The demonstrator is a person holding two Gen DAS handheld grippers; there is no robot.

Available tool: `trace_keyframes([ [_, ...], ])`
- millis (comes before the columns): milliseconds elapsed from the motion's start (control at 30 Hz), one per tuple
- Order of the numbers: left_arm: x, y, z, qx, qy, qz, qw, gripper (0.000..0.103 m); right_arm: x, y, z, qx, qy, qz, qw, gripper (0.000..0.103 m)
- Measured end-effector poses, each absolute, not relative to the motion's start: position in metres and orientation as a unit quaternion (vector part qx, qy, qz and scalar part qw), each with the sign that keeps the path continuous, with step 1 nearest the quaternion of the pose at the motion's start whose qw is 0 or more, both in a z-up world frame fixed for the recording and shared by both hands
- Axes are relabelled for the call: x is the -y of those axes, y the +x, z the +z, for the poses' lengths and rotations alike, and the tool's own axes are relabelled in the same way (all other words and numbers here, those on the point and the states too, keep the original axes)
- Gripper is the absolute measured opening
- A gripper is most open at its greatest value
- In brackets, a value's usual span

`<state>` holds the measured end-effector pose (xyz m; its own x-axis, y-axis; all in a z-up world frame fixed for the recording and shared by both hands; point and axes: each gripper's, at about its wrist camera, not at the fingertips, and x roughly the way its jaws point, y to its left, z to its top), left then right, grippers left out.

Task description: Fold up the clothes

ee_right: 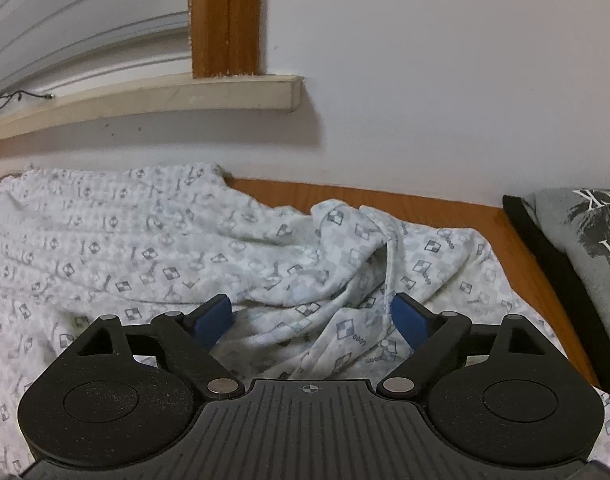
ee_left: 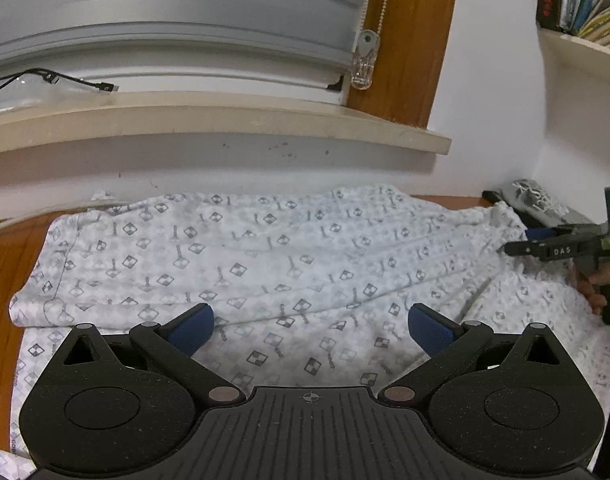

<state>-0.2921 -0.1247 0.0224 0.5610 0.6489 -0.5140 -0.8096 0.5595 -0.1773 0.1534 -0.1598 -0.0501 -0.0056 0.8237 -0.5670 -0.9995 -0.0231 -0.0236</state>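
White patterned garment (ee_left: 265, 248) spread on wooden table (ee_right: 425, 200); left gripper (ee_left: 311, 330) and right gripper (ee_right: 311, 320) gape wide above cloth, gripping nothing.

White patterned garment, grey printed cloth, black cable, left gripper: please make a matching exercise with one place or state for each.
Things:
1. white patterned garment
2. grey printed cloth
3. thin black cable
4. left gripper

Places or states:
A. on the beige window sill
B. jaws apart, holding nothing
C. spread on the brown wooden table
D. at the table's right end, beside the garment

Pairs: 1-C, 2-D, 3-A, 4-B
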Motion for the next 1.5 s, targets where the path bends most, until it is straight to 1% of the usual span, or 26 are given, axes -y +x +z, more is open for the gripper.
trace_keyframes([
  [300,0.123,-0.289,0.022,-0.207,-0.201,0.424,0.858,0.103,0.158,0.159,-0.053,-0.220,-0.209,0.684,0.664,0.087],
  [667,0.121,-0.293,0.022,-0.202,-0.208,0.424,0.858,0.103,0.156,0.157,-0.053,-0.219,-0.214,0.684,0.662,0.088],
  [700,0.121,-0.294,0.023,-0.200,-0.211,0.422,0.859,0.103,0.156,0.156,-0.053,-0.217,-0.217,0.683,0.663,0.088],
  [767,0.118,-0.299,0.026,-0.196,-0.219,0.413,0.862,0.103,0.154,0.151,-0.053,-0.209,-0.236,0.687,0.655,0.093],
  [867,0.112,-0.309,0.035,-0.202,-0.221,0.416,0.859,0.103,0.152,0.137,-0.045,-0.184,-0.277,0.693,0.640,0.093],
  [1000,0.104,-0.337,0.050,-0.199,-0.216,0.418,0.859,0.103,0.145,0.107,-0.017,-0.176,-0.271,0.714,0.621,0.092],
  [1200,0.088,-0.383,0.061,-0.199,-0.201,0.461,0.841,0.103,0.121,0.004,0.006,-0.149,-0.287,0.777,0.539,0.091],
  [1267,0.080,-0.400,0.062,-0.196,-0.204,0.474,0.834,0.103,0.109,-0.038,0.011,-0.143,-0.297,0.797,0.507,0.088],
  [1300,0.077,-0.408,0.062,-0.196,-0.207,0.479,0.830,0.103,0.104,-0.057,0.013,-0.141,-0.303,0.805,0.491,0.083],
  [1367,0.072,-0.422,0.061,-0.202,-0.210,0.485,0.825,0.103,0.094,-0.095,0.014,-0.136,-0.316,0.818,0.461,0.081],
  [1433,0.066,-0.433,0.059,-0.209,-0.212,0.485,0.822,0.103,0.086,-0.129,0.012,-0.131,-0.331,0.829,0.432,0.069],
  [1500,0.064,-0.442,0.057,-0.210,-0.212,0.486,0.821,0.103,0.081,-0.156,0.010,-0.135,-0.340,0.836,0.410,0.061],
])
